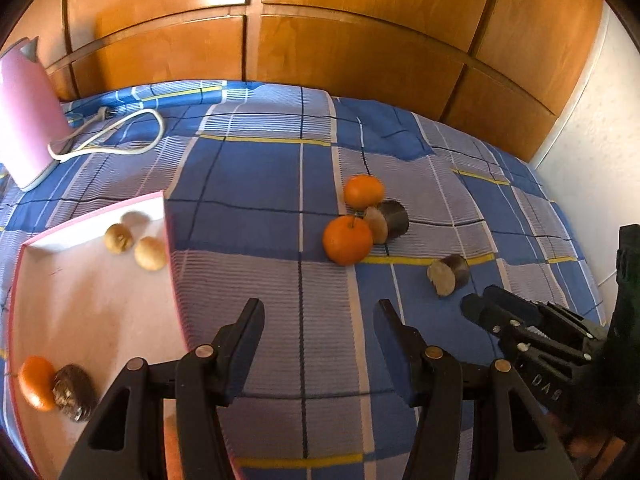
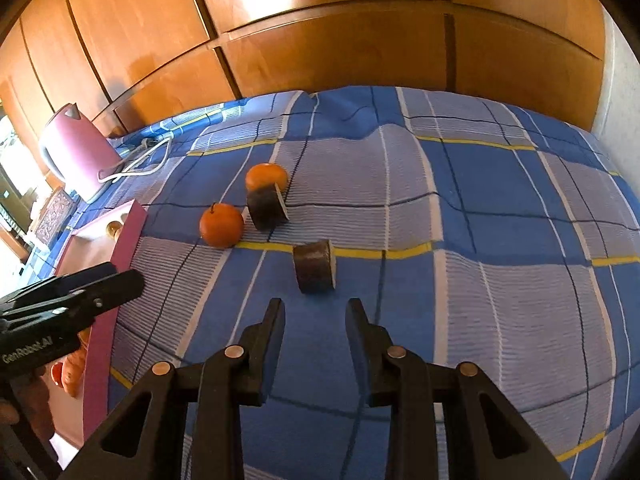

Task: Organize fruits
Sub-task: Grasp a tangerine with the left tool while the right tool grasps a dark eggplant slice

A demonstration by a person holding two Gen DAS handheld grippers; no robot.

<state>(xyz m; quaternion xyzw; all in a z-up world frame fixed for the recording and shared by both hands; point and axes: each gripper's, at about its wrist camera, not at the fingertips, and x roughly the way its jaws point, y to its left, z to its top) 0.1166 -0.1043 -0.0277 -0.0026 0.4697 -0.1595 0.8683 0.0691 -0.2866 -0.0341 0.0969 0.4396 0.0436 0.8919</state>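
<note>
Two oranges (image 1: 347,239) (image 1: 363,191) and two dark cut fruit pieces (image 1: 387,220) (image 1: 448,274) lie on the blue checked cloth. A pink tray (image 1: 100,304) at left holds several small brown fruits (image 1: 149,253), an orange (image 1: 37,382) and a dark fruit (image 1: 74,392). My left gripper (image 1: 318,308) is open and empty over the cloth beside the tray. My right gripper (image 2: 316,306) is open and empty, just short of the nearer cut piece (image 2: 315,266). The oranges (image 2: 221,225) (image 2: 266,176) and far piece (image 2: 267,208) lie beyond.
A pink kettle (image 1: 28,120) with a white cord (image 1: 120,140) stands at back left. Wooden cabinet doors (image 1: 320,40) run behind the table. A white wall (image 1: 600,160) is at right. The tray's side wall (image 2: 116,280) stands left of my right gripper.
</note>
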